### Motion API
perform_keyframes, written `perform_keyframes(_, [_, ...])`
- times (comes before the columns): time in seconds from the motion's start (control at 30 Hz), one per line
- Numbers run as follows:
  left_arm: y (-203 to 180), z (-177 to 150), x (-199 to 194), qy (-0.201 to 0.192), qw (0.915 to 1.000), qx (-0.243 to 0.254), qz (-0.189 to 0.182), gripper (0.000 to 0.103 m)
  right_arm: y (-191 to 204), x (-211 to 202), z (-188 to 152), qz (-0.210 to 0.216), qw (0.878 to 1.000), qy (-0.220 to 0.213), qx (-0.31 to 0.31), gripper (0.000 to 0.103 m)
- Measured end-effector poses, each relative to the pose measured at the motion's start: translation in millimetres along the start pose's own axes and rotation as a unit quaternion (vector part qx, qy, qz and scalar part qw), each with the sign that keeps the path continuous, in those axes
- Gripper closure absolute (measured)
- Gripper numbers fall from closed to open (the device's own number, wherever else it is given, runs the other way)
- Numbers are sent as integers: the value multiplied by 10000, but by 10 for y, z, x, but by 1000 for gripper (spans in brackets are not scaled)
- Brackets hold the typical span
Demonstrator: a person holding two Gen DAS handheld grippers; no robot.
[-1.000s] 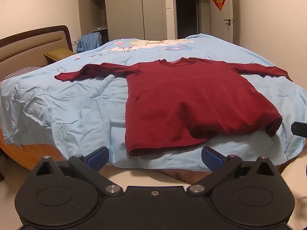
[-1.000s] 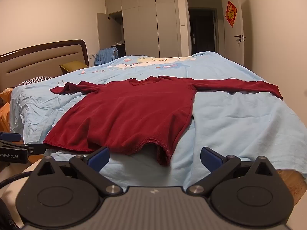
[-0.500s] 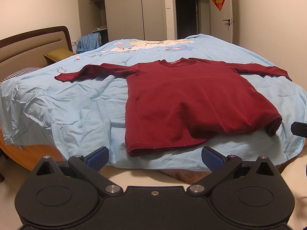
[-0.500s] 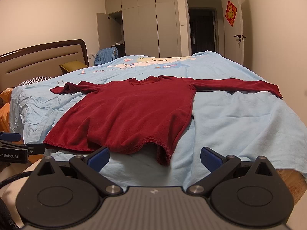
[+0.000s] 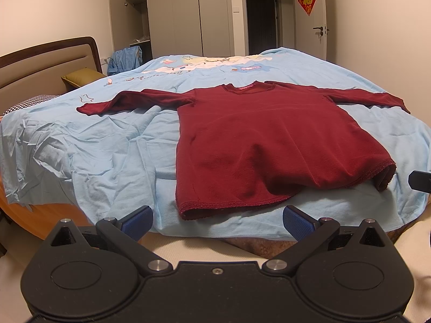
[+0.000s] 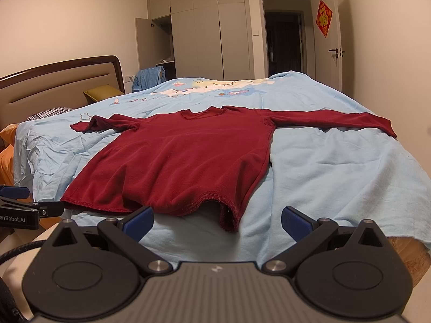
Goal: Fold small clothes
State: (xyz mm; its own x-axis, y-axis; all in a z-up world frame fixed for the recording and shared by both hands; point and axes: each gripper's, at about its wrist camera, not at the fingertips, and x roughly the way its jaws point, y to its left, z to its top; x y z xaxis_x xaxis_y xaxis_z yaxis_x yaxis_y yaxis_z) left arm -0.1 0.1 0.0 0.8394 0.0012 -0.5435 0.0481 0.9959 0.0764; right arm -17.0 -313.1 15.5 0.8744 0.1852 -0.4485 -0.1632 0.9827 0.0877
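Note:
A dark red long-sleeved shirt lies flat on the light blue bedsheet, both sleeves spread out sideways and the hem at the near edge of the bed. The hem's right corner hangs over that edge. My left gripper is open, just short of the hem's left part, with nothing between its blue pads. My right gripper is open too, in front of the drooping right corner of the hem, apart from the cloth. The left gripper also shows at the left edge of the right wrist view.
The bed has a padded headboard on the left, with pillows below it. Wardrobes, one door open, and a dark doorway stand behind the bed. A closed door is on the right wall.

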Motion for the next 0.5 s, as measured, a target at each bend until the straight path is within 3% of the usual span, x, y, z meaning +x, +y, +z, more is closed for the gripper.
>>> perform_keyframes(0.5, [39,-12,18,80,9999,-69,21,1,6,12,0,8,10000,49,-6,0])
